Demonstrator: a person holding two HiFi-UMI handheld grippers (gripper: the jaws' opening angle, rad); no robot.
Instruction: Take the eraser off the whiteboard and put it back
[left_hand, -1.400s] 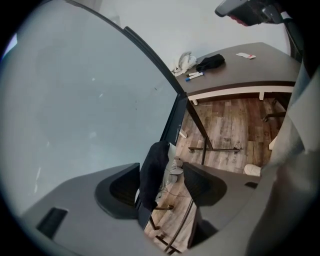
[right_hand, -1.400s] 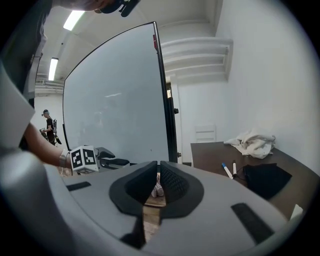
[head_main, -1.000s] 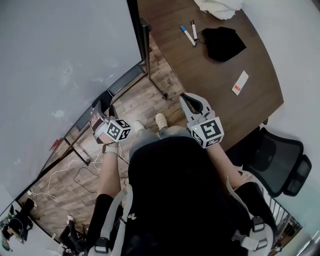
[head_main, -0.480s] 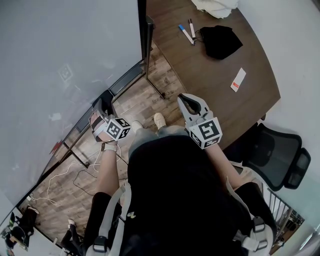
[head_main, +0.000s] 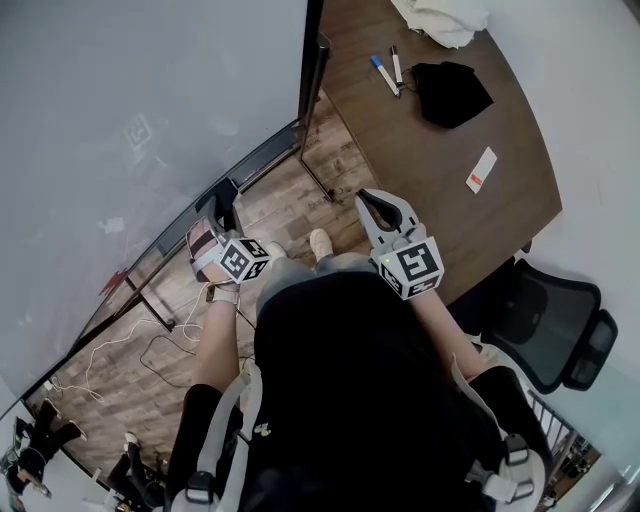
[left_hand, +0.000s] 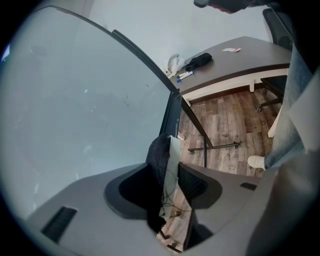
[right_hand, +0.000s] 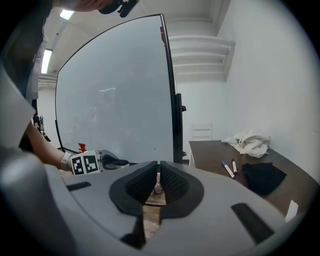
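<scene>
1. The left gripper's (left_hand: 167, 172) jaws have just been closing and now pinch the eraser (left_hand: 160, 155), dark felt on one pad and pale back on the other.
2. The eraser sits at the whiteboard's (left_hand: 85, 100) bottom edge.
3. The right gripper (right_hand: 158, 172), clenched on nothing, hangs clear of the whiteboard.

From my end this reads as an office meeting room. I see a big framed whiteboard (head_main: 130, 120) on a black metal stand beside a long dark wood conference table (head_main: 450, 200). Two whiteboard markers (head_main: 383, 75) lie on the table, and a black mesh office chair (head_main: 555, 320) is pulled up to it. The wood-look plank floor (head_main: 290, 200), loose white cables (head_main: 130, 345), plain white walls (right_hand: 250, 75) and ceiling strip lights (right_hand: 47, 60) fit that too.
</scene>
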